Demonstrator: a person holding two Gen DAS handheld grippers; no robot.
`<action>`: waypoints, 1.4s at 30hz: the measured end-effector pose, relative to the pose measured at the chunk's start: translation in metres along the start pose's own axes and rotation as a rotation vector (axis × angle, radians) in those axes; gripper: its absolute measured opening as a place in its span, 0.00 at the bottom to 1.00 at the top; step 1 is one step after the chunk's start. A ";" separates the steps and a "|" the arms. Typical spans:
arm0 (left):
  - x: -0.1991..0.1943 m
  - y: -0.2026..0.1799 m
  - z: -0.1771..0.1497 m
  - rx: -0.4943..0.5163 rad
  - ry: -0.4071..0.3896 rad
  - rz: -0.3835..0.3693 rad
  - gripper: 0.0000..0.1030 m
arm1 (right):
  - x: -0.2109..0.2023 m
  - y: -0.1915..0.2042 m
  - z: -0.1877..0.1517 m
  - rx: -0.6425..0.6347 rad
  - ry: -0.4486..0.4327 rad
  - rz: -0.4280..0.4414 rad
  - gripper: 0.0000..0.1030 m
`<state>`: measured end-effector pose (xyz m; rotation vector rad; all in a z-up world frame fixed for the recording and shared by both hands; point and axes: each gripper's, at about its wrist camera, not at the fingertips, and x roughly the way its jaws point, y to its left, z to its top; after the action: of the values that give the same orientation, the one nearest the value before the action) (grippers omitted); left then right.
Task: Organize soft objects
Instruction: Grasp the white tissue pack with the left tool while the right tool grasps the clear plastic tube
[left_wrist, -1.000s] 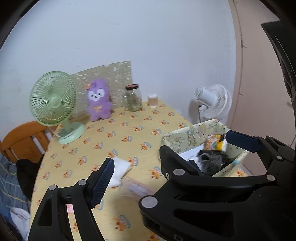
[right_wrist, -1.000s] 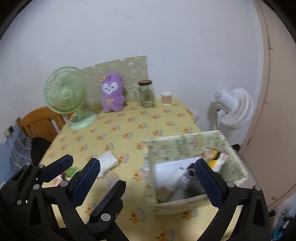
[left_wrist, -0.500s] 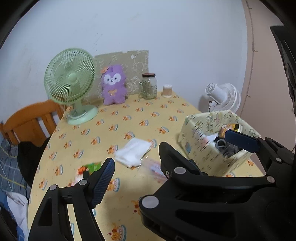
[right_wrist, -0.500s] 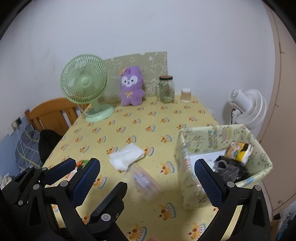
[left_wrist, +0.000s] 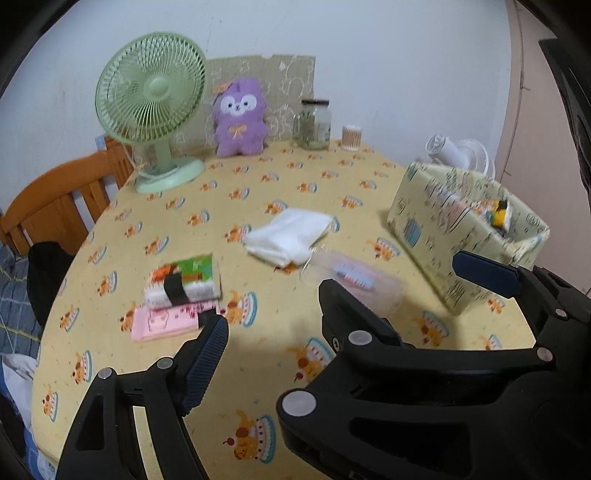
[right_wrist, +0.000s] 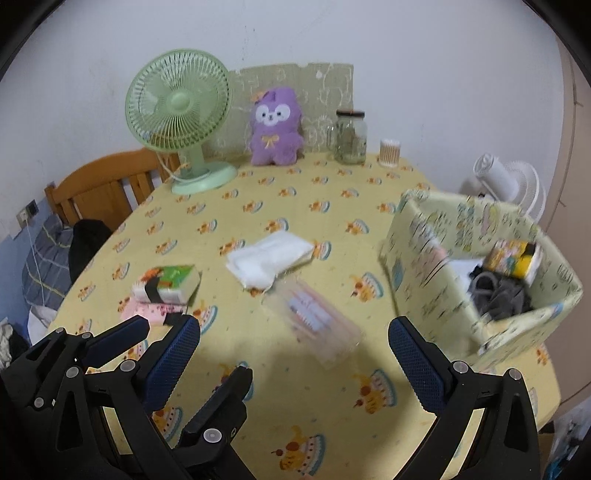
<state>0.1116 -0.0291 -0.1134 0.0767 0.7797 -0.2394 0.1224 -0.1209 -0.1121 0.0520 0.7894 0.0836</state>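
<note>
Both grippers hang over the near edge of the table (right_wrist: 332, 206), which wears a yellow cloth printed with little cakes. The left gripper (left_wrist: 340, 299) is spread wide with nothing between its 2 fingers, and the right gripper (right_wrist: 295, 349) is likewise spread and empty.

Near the middle of the table lies a folded white cloth (right_wrist: 267, 256), and touching its near side is a clear plastic pouch (right_wrist: 314, 314), blurred. Toward the left edge a green-topped tissue pack (left_wrist: 184, 282) lies on a pink packet (left_wrist: 166, 321).

At the right edge stands a patterned fabric box (right_wrist: 424, 258), open at the top, holding a dark grey bundle (right_wrist: 496, 293) and a yellow packet (right_wrist: 511, 258).

Along the far edge stand a green desk fan (right_wrist: 179, 114), a purple plush toy (right_wrist: 275, 127), a glass jar (right_wrist: 351, 136) and a small cup (right_wrist: 389, 151). A wooden chair (right_wrist: 107, 181) sits past the far left corner, and a white fan (right_wrist: 506, 181) stands beyond the right edge
</note>
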 end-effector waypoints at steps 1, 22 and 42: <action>0.002 0.001 -0.002 -0.003 0.007 0.002 0.79 | 0.003 0.001 -0.002 0.003 0.009 0.003 1.00; 0.046 0.021 -0.007 -0.084 0.083 0.048 0.79 | 0.063 0.004 -0.011 0.011 0.126 -0.032 1.00; 0.088 0.021 0.023 -0.096 0.160 0.075 0.79 | 0.112 -0.012 0.017 0.027 0.234 -0.001 1.00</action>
<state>0.1920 -0.0289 -0.1594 0.0352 0.9448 -0.1251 0.2137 -0.1224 -0.1798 0.0681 1.0242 0.0787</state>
